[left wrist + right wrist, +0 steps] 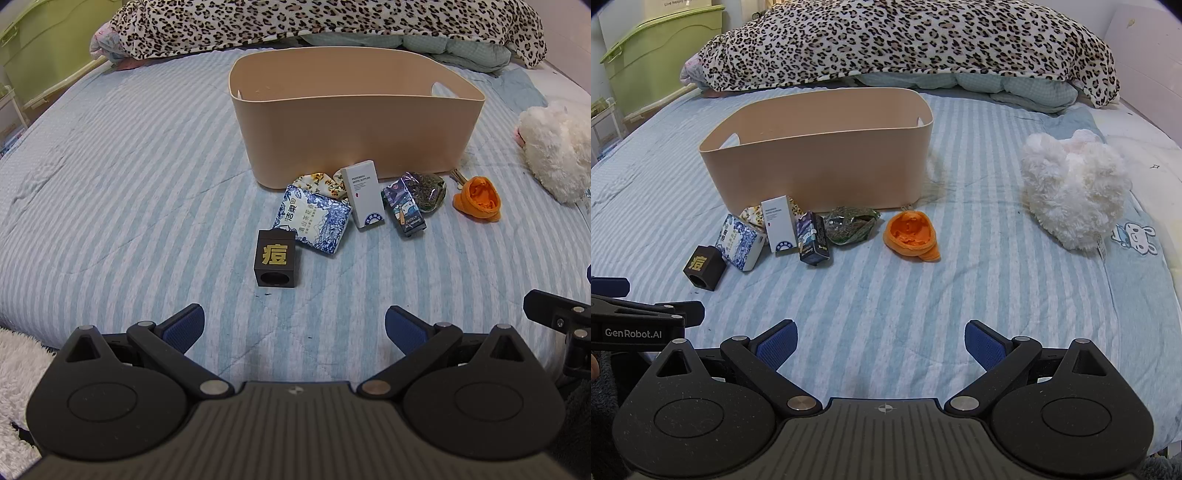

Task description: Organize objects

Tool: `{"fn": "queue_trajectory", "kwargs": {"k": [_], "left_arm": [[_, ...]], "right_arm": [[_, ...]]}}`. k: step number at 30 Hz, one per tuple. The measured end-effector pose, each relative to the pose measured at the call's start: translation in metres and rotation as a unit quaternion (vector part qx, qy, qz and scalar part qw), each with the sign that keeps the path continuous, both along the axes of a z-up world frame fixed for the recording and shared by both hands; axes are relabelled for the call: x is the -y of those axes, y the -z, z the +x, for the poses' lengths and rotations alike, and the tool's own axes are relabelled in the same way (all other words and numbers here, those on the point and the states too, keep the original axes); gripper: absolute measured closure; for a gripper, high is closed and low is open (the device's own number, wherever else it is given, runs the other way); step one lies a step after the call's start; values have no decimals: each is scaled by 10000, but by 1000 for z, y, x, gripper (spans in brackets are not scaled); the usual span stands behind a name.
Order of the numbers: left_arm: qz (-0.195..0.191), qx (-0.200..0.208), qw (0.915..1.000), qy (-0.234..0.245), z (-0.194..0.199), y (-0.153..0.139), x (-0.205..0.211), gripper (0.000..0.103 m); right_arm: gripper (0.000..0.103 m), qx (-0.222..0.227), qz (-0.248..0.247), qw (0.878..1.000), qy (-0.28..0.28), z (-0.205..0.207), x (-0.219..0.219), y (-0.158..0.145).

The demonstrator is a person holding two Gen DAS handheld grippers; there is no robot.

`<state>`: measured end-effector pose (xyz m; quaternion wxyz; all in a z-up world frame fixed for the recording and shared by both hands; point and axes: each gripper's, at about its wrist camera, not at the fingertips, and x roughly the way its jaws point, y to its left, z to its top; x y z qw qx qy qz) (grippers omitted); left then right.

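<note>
Both views are taken low over the striped bed (pixel 110 184), facing its far end along the open fingers of each hand-held gripper. The beige bin (pixel 354 129) is seen upper centre in the left wrist view, upper left (pixel 820 162) in the right. The bin, small boxes and leopard blanket (pixel 905 40) are shared.

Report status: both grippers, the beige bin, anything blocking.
Left gripper open, empty; right gripper open, empty. Beige bin upright on bed, nothing visible inside. Black cube box nearest left; small items clustered against the bin's front. Path unobstructed.
</note>
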<state>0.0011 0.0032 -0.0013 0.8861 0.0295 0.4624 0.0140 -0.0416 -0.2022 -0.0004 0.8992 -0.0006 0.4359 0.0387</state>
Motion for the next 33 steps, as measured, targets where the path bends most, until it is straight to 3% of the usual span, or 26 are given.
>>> {"fn": "queue_trajectory", "kwargs": {"k": [33], "left_arm": [[-62, -57, 10000, 30, 2, 0, -2, 0]], "right_arm": [[4, -39, -76, 10000, 15, 0, 0, 1]]}}
